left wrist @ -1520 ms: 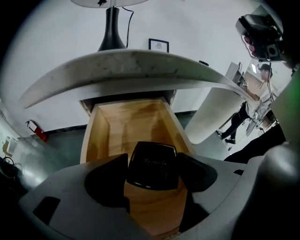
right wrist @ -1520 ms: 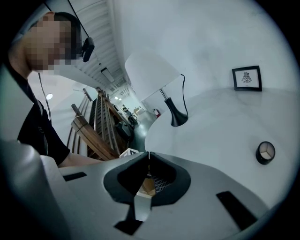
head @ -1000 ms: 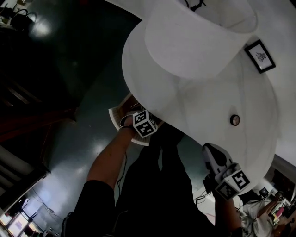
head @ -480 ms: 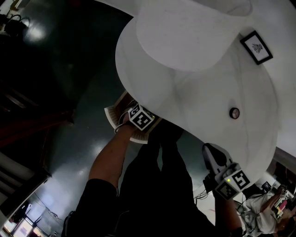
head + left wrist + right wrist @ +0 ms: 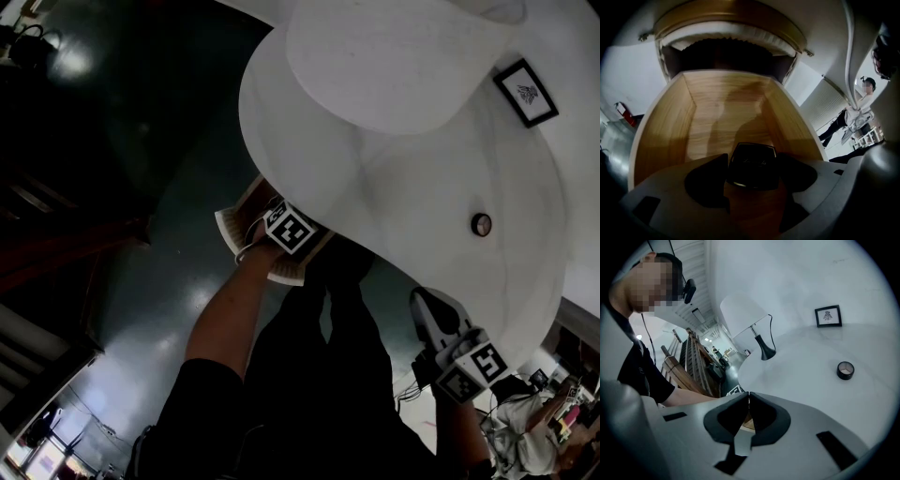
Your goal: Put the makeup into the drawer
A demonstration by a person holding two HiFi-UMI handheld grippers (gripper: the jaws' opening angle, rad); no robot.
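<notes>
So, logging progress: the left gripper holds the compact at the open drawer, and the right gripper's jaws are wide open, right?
No: the right gripper view shows the right gripper with jaws together, empty. The left gripper does hold the compact at the open drawer.

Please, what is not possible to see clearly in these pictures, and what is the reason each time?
Left gripper view: the writing on the makeup case is too dim to read; the left gripper hides whether it touches the drawer floor.
Head view: the table covers the makeup case and the drawer's inside.
Right gripper view: the drawing in the picture frame is too small.
</notes>
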